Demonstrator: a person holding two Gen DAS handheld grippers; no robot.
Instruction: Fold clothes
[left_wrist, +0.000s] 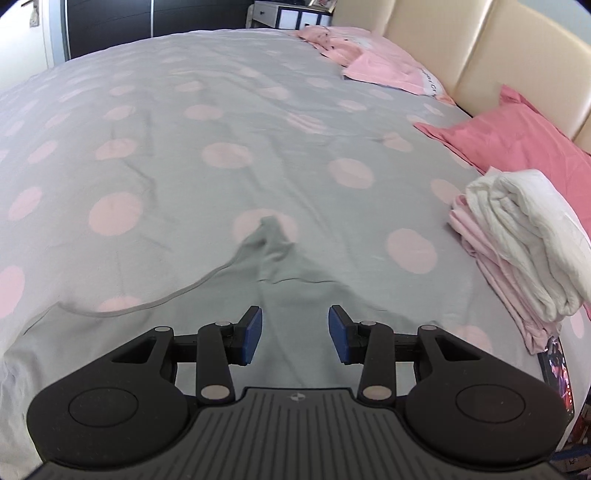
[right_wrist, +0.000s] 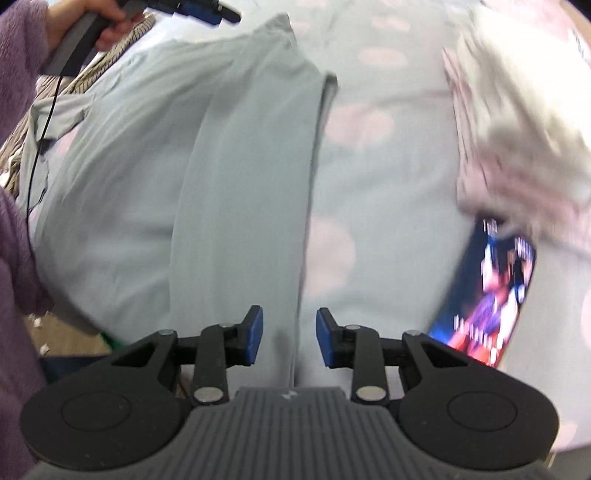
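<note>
A grey garment (right_wrist: 236, 177) lies spread on the bed (left_wrist: 184, 147), filling the centre and left of the right wrist view. Both grippers hang over it with jaws apart, gripping nothing: left gripper (left_wrist: 295, 334), right gripper (right_wrist: 289, 336). A folded stack (left_wrist: 524, 251) sits at the right edge, a phone (right_wrist: 487, 291) beside it.

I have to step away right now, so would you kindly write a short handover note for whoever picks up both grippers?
Left gripper: open, empty, hovering over the grey garment.
Right gripper: open, empty, over the same garment's long folded edge.
Garment lies on the polka-dot bed cover, partly folded lengthwise, one corner bunched up.
Done: a stack of folded clothes beside the pink pillow.
Left: finish folding the grey piece and add it to the stack. Mind the lit phone near it.
</note>
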